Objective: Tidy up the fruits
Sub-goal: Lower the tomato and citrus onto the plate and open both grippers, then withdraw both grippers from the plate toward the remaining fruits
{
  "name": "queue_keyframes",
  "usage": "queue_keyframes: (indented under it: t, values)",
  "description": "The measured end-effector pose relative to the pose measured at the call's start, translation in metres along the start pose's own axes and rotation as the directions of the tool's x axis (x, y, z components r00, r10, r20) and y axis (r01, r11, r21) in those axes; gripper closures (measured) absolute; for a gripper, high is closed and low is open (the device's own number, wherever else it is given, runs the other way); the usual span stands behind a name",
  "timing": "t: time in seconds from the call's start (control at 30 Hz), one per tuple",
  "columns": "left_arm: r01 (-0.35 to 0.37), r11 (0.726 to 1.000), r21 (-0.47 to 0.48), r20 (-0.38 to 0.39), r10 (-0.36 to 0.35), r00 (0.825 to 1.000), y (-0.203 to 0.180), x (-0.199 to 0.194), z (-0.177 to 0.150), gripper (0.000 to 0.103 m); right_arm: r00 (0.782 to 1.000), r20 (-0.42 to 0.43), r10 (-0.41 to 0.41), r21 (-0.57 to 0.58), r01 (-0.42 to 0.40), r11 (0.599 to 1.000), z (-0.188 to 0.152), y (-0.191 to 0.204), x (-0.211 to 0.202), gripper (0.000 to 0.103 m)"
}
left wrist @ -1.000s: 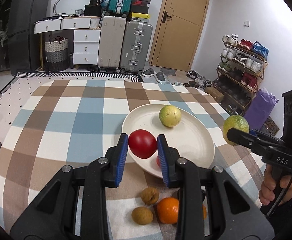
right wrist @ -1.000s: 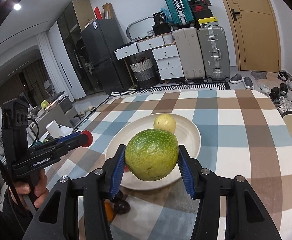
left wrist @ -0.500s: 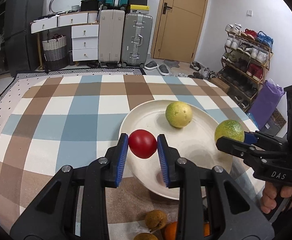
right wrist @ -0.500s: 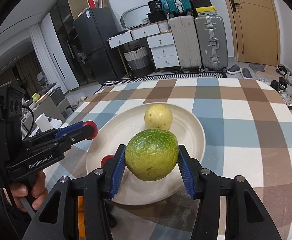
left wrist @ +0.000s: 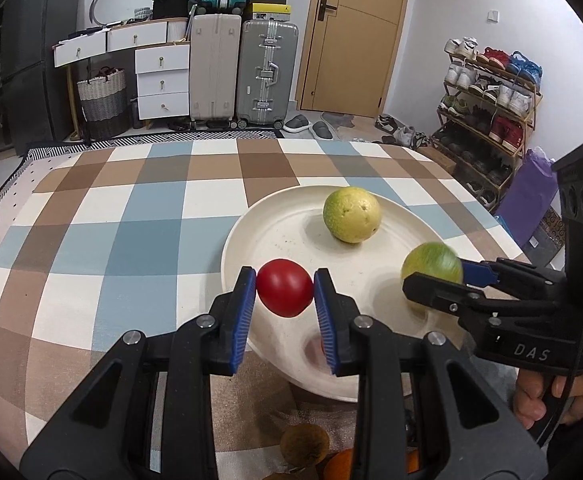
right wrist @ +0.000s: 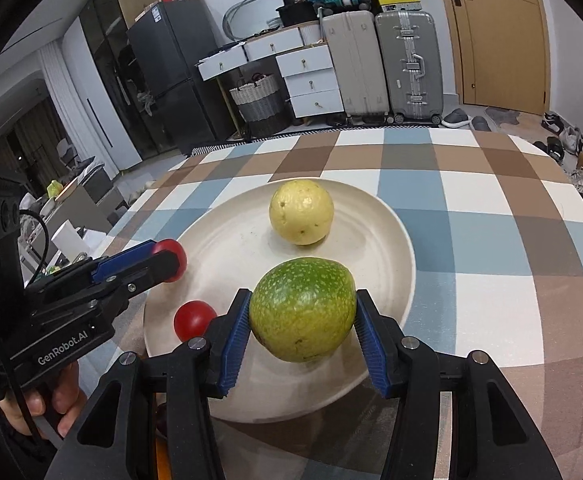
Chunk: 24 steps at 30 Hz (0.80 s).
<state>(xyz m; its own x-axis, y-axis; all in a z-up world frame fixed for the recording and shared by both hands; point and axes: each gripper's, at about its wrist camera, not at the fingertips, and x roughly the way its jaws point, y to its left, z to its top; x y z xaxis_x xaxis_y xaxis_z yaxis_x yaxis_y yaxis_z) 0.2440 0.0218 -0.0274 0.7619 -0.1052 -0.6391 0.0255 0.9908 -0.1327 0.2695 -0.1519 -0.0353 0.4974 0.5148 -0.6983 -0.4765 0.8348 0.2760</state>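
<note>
Checked tablecloth under white plate. Right gripper clamping green fruit above plate's near half; left gripper pinching red tomato over plate's left rim.

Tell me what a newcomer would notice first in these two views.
Two fruits held over the round cream plate: the left tool grips a glossy red tomato above the plate's near-left rim, and the right tool clamps a speckled green round fruit over its near side. A pale yellow-green round fruit lies on the plate's far side, and a second small red tomato near its front-left edge.
</note>
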Motion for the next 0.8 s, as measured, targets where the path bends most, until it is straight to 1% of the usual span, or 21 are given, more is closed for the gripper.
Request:
queue_keyframes:
  t: [0.03,0.07,0.13,0.23,0.33,0.4,0.43,0.47,0.5,0.57,0.6,0.67,0.7,0.73,0.77,0.8]
  values:
    - [0.002,1.0,0.0,-0.002,-0.002,1.0,0.0,0.0,0.0,0.076,1.0,0.01,-0.003,-0.003,0.003,1.0,0.0,0.001,-0.002,0.05]
    - [0.005,1.0,-0.001,-0.001,-0.005,1.0,0.0,0.0,0.0,0.076,0.999,0.034,-0.008,-0.006,0.008,1.0,0.0,0.001,-0.007,0.046]
    - [0.006,1.0,0.004,0.004,-0.006,1.0,-0.001,-0.001,0.0,0.076,0.998,0.054,-0.02,0.002,0.02,1.0,0.0,0.0,-0.013,0.039]
    - [0.006,1.0,0.005,0.006,-0.006,1.0,-0.001,-0.002,0.0,0.076,0.998,0.062,-0.009,0.029,0.007,1.0,-0.001,-0.006,-0.018,0.036]
    - [0.014,1.0,-0.011,0.007,-0.013,1.0,0.0,-0.002,0.001,0.076,0.998,0.061,0.01,0.029,-0.012,1.0,-0.004,-0.007,-0.018,0.033]
    - [0.011,1.0,-0.014,0.0,-0.011,1.0,0.002,-0.003,0.001,0.066,0.998,0.064,0.013,0.009,-0.014,1.0,-0.005,-0.002,-0.018,0.031]
    - [0.002,1.0,-0.015,-0.003,-0.002,1.0,0.003,-0.004,0.001,0.052,0.998,0.066,0.016,0.004,-0.016,1.0,-0.006,-0.001,-0.019,0.03]
    - [-0.014,1.0,-0.018,-0.002,0.014,1.0,0.006,-0.006,0.001,0.039,0.998,0.065,0.027,-0.004,-0.027,1.0,-0.006,0.0,-0.02,0.026]
    - [-0.02,1.0,-0.024,0.006,0.02,1.0,0.008,-0.009,0.002,0.035,0.997,0.065,0.035,-0.009,-0.034,0.999,-0.007,0.001,-0.021,0.025]
    - [-0.012,0.999,-0.044,0.029,0.013,0.999,0.014,-0.019,0.002,0.019,0.997,0.07,0.043,-0.016,-0.042,0.999,-0.008,0.002,-0.023,0.024]
    - [-0.012,0.998,-0.059,0.039,0.014,0.999,0.017,-0.025,0.002,0.016,0.996,0.076,0.041,-0.024,-0.039,0.999,-0.009,0.003,-0.025,0.023]
    - [-0.007,0.997,-0.079,0.054,0.011,0.998,0.023,-0.036,0.001,0.007,0.996,0.08,0.036,-0.034,-0.033,0.999,-0.011,0.004,-0.028,0.016]
    - [-0.006,0.997,-0.082,0.061,0.011,0.998,0.025,-0.04,0.0,0.003,0.996,0.082,0.043,-0.034,-0.04,0.999,-0.013,0.004,-0.031,0.015]
    - [-0.011,0.996,-0.083,0.072,0.017,0.997,0.026,-0.045,-0.001,0.001,0.995,0.084,0.051,-0.034,-0.049,0.998,-0.015,0.004,-0.033,0.012]
    - [-0.021,0.996,-0.082,0.081,0.028,0.996,0.027,-0.051,-0.003,0.001,0.995,0.086,0.051,-0.036,-0.048,0.998,-0.016,0.004,-0.035,0.008]
    - [-0.03,0.996,-0.083,0.086,0.037,0.996,0.029,-0.057,-0.006,0.001,0.995,0.088,0.046,-0.039,-0.043,0.998,-0.018,0.004,-0.037,0.005]
